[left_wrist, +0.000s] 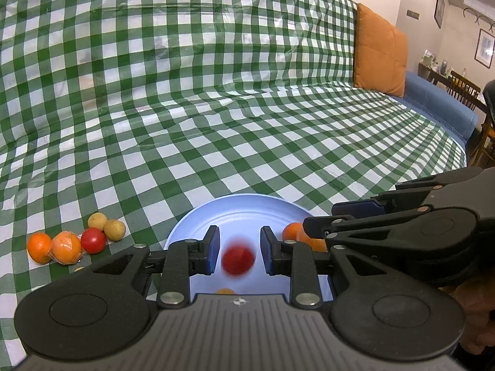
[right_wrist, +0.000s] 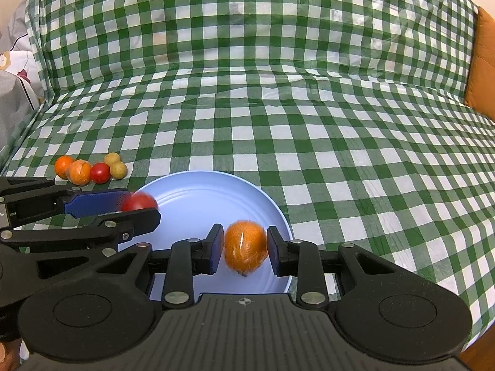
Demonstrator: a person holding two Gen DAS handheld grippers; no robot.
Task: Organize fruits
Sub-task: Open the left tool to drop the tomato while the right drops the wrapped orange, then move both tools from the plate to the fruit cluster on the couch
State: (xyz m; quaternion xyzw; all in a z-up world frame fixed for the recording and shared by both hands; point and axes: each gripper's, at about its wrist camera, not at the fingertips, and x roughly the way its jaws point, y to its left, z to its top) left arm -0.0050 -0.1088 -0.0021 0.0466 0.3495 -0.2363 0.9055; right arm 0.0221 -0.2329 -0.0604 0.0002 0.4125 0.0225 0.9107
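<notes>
1. The left gripper (left_wrist: 239, 255) stands over the blue plate (left_wrist: 247, 208) with its jaws apart. A red tomato (left_wrist: 238, 261) is between them, blurred and with a gap on each side, so I judge it is released and is dropping or rolling on the plate.
2. The right gripper (right_wrist: 245, 249) also stands over the plate. A wrapped orange (right_wrist: 246, 249) sits between its blue pads (right_wrist: 216, 247). It looks blurred, and the right pad seems not to touch it, so I think the jaws are open.
3. The other fruits (right_wrist: 91, 168) lie in a small group on the checked cloth (right_wrist: 340, 154), to the left of the plate and near it: two oranges, one tomato and two small yellow-brown round fruits.
4. Handling, as I judge it: the tomato is light, smooth and soft, with a thin skin. It slips and bruises easily, so take it at the widest part with little force.
5. The orange is firmer and a little heavier. Its clear film looks slippery, so grip it across the middle, not on the loose end of the film.
6. All the fruits are round and may roll on the shallow plate.
7. I can read no brand, label or writing on anything.
</notes>
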